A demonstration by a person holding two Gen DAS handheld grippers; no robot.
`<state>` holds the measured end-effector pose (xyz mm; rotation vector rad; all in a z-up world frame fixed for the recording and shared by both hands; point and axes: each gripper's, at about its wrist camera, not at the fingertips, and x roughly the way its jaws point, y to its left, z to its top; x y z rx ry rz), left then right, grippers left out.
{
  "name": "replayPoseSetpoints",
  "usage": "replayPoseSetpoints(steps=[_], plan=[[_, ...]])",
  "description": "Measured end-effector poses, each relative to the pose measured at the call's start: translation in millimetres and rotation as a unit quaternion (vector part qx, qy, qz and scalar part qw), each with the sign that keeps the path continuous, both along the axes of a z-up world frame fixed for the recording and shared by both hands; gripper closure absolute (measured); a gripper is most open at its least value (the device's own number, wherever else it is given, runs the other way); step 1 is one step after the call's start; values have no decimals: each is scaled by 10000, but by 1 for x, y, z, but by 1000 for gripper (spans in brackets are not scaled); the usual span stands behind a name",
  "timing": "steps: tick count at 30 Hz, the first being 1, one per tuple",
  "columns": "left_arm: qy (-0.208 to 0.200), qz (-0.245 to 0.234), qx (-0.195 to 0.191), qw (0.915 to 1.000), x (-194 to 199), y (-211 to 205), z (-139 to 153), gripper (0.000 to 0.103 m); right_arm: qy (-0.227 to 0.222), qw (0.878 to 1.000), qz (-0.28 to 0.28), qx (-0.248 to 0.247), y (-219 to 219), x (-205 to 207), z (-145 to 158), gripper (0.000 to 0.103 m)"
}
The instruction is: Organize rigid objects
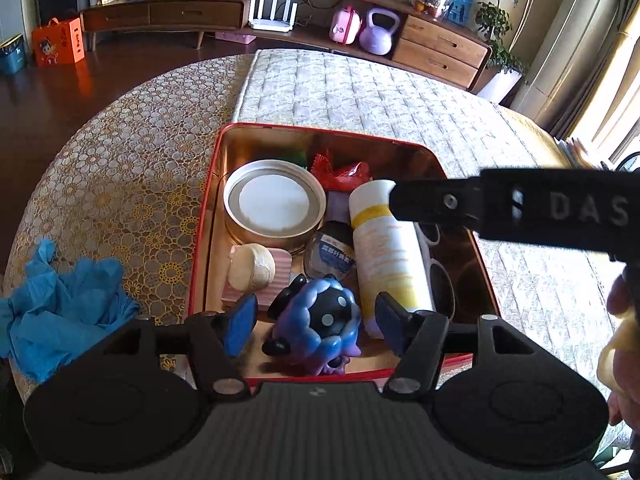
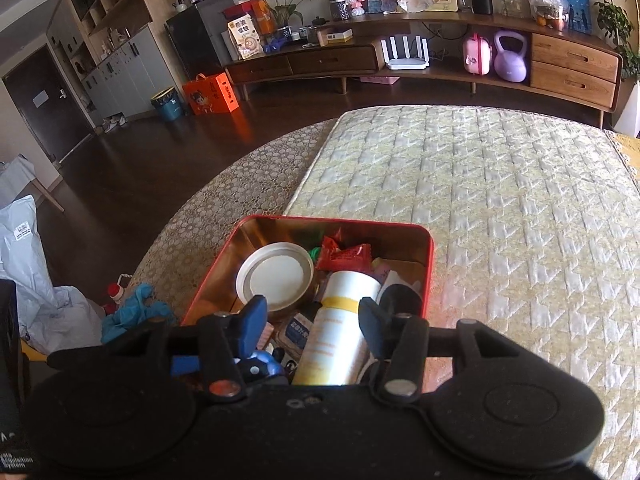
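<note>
In the red tin [image 1: 460, 200]: one white bottle [image 1: 384, 248], one round lid [image 1: 274, 200].

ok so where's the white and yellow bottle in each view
Left wrist: the bottle lies lengthwise in the right half of the red tin, partly behind the other gripper's black finger.
Right wrist: it is low centre, between that camera's own fingers.
Shared landmark: the round white lid to its left.

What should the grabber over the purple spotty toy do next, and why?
Probably lift the left hand-held gripper straight up and away. The purple toy already lies inside the red tin, and the blue pads stand apart from it, so it seems released.
</note>
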<state>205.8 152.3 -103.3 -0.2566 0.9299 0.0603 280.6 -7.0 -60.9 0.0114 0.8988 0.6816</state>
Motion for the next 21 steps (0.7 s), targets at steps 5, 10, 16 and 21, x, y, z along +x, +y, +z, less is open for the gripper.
replayPoseSetpoints(steps=[5,10,16,21], plan=[[-132,41,-5,9999,-11,0,12,34,-52,9998,93,156,-16,-14,10,49],[-250,64,0,9997,-23,-1,23,33,-189,9992,170,314,-32,-30,22,40],[-421,105,130,9990,-36,-5,38,33,-397,9981,275,390,-49,-51,31,37],[-613,74,225,9978,-48,-9,50,25,-569,9970,310,428,-60,-67,33,32]])
